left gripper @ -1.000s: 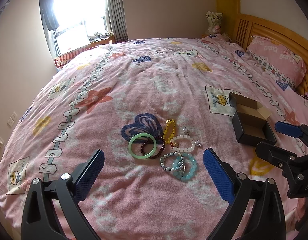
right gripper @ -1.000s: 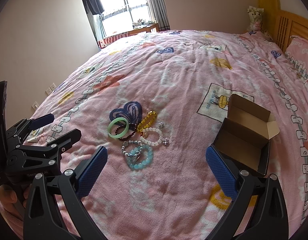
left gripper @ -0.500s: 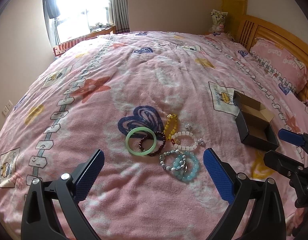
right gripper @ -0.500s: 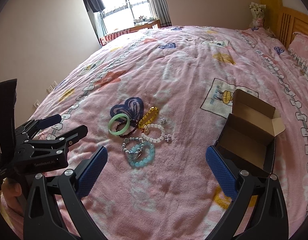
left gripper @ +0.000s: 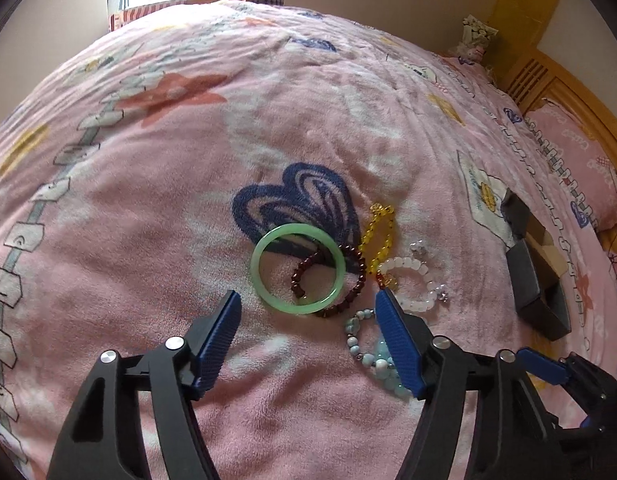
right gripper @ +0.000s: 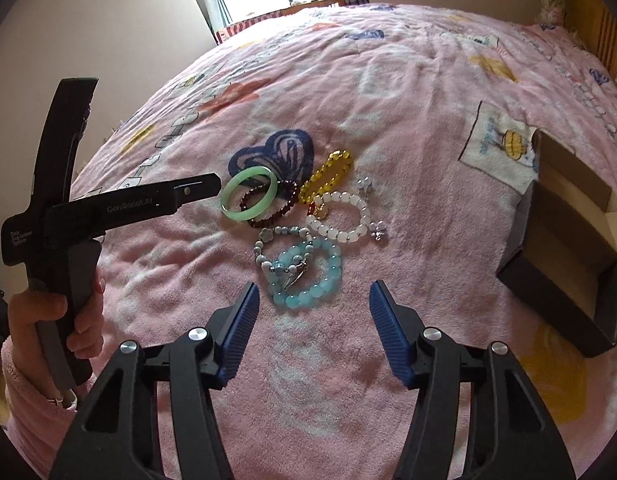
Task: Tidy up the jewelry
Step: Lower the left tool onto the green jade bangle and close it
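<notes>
On a fleecy pink blanket lie a smooth green bangle, a dark red bead loop, and yellow, white and pale blue beads. Both grippers, left and right, have just been narrowing, jaws apart, empty. The black box is cut off at right. "GenRobot.AI" marks the left gripper's side.

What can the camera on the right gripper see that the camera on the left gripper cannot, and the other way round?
Only the right wrist view shows the person's hand around the left gripper's handle, and the pale blue bead bracelet whole. Only the left wrist view shows the pink pillow by the wooden headboard. Both show the pink blanket, the green bangle, the yellow bead bracelet and the open black box.
</notes>
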### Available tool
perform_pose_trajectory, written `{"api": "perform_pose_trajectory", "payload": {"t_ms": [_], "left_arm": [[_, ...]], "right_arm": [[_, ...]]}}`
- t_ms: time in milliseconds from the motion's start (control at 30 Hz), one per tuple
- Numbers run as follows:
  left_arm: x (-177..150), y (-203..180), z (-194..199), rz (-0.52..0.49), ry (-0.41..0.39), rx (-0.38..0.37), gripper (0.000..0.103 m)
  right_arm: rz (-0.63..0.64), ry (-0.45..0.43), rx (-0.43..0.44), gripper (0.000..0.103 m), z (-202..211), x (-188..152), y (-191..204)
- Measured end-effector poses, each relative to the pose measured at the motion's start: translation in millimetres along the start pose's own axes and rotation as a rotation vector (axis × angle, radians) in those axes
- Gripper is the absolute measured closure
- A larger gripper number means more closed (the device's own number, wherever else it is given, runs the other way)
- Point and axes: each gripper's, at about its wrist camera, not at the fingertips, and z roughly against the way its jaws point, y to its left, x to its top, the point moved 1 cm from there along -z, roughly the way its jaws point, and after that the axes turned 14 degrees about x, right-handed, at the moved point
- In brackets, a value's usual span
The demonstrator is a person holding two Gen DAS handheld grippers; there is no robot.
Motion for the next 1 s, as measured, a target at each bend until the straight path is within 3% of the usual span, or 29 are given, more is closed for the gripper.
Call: {"api": "perform_pose_trajectory", "payload": {"t_ms": [133, 200, 367, 433, 500, 767, 900, 1000], "left_arm": [[5.8, 12.7, -27.8, 0.046, 0.065, -0.019, 0.057], [11.7, 15.4, -35.1, 0.067, 0.080, -0.055, 0.059], [27.2, 14.6, -45.8, 0.099, 0.052, -0.088, 0.059], [28.3, 13.9, -51.8, 0.101, 0.049, -0.061, 0.060], [28.0, 14.3, -57.2, 0.088, 0.062, -0.036, 0.060], [23.6, 20.9, -64.9, 0.098, 0.091, -0.070, 0.060], [19.9, 19.6, -71.6, 0.117, 0.076, -0.021, 0.078], [20.8, 29.7, -74.8, 0.168, 0.081, -0.047, 0.089]], "right_arm": [[-0.087, 0.038, 0.032, 0.056, -24.3, -5.7, -22.1], [-0.119, 0.049, 0.058, 0.058, -33.1, -9.1, -30.1], [-0.189, 0.052, 0.137, 0.064, -46.1, -10.5, -50.3], [-0.208, 0.044, 0.154, 0.065, -46.8, -10.0, -55.9], [-0.224, 0.040, 0.164, 0.065, -49.5, -9.2, -57.6], [-0.213, 0.037, 0.156, 0.064, -59.6, -4.7, -59.5], [-0.213, 0.023, 0.151, 0.069, -59.7, -5.6, -62.0], [-0.225, 0.014, 0.160, 0.073, -59.0, -6.5, -65.6]]}}
